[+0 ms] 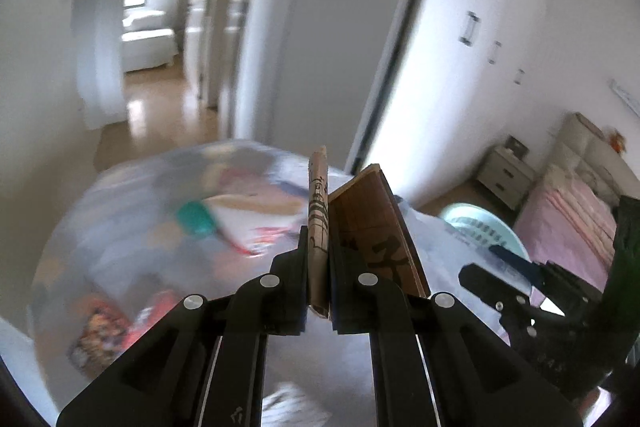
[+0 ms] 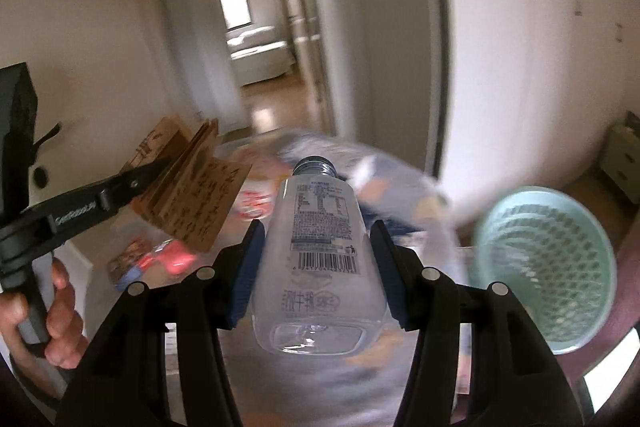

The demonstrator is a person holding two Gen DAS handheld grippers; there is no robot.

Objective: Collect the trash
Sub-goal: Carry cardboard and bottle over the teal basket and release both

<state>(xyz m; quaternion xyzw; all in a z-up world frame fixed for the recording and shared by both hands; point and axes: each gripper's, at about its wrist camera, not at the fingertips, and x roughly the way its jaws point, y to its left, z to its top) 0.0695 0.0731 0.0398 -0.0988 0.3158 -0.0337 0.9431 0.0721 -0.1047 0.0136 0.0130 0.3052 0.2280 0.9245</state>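
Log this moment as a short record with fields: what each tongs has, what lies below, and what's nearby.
left tongs: shut on cardboard, a folded brown piece with black print
right tongs: shut on bottle, clear plastic, neck pointing away
below: bag, clear, full of mixed trash, blurred
nearby: basket, pale green, to the right of the bag
hand: gripping the left tongs' handle
room: bed with pink cover at far right

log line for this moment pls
left gripper: shut on brown cardboard | right gripper: shut on clear bottle | below: filled trash bag
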